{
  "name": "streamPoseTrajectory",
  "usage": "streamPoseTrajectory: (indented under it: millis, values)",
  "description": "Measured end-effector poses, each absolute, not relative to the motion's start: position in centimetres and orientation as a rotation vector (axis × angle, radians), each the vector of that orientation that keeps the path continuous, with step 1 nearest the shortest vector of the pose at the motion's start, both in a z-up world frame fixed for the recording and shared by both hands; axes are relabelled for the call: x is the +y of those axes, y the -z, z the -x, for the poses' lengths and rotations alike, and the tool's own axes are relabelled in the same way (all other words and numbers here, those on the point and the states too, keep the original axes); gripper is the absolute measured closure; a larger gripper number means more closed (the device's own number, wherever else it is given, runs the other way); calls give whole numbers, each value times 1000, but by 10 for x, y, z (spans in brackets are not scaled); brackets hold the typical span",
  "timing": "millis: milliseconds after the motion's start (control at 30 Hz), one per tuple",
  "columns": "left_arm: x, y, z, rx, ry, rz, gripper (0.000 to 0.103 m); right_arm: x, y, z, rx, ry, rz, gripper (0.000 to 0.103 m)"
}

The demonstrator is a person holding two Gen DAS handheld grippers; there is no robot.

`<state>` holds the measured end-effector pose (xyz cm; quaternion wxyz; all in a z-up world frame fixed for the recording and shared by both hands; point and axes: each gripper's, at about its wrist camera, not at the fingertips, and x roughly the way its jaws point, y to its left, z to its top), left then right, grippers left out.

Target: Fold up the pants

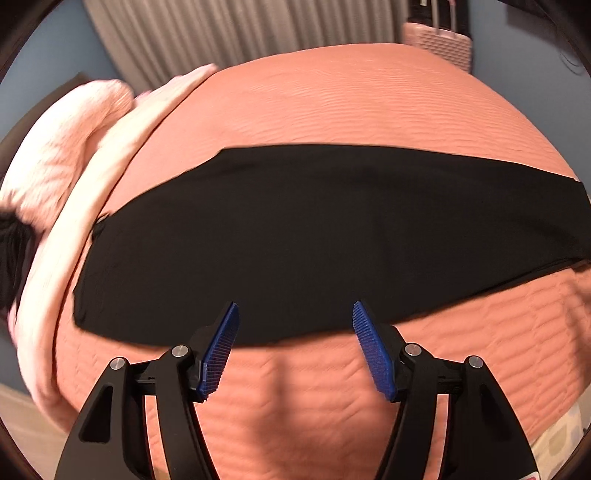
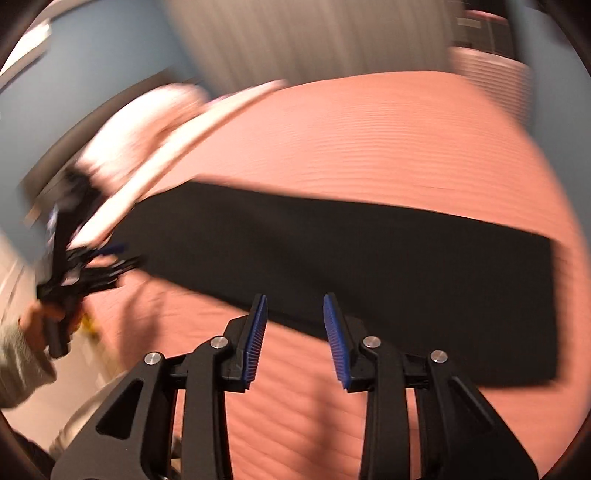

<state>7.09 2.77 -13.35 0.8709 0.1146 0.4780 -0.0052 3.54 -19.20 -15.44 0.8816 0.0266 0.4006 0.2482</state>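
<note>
Salmon ribbed bedspread (image 1: pixel 351 107) covers bed; grey curtain (image 1: pixel 236 33) behind. Black pants (image 1: pixel 314 240) lie flat across spread as long folded strip, pale pillows (image 1: pixel 74 155) beyond one end. Left gripper (image 1: pixel 293 347) released, jaws apart above near edge of pants, nothing between. Right gripper (image 2: pixel 294 338) released, empty, above same edge.

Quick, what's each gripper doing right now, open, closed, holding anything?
Left gripper: open, holding nothing, above the black pants.
Right gripper: open, narrower gap, holding nothing.
</note>
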Motion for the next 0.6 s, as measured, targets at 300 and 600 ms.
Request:
streamPoseTrajectory:
  millis: [300,600]
  values:
    - [108,118,-65,972,-59,-210,40,8,220,-58,785,-636,506,73]
    - [137,112,-71,934,-51,-149,40,3,200,-72,921,-685,367,94]
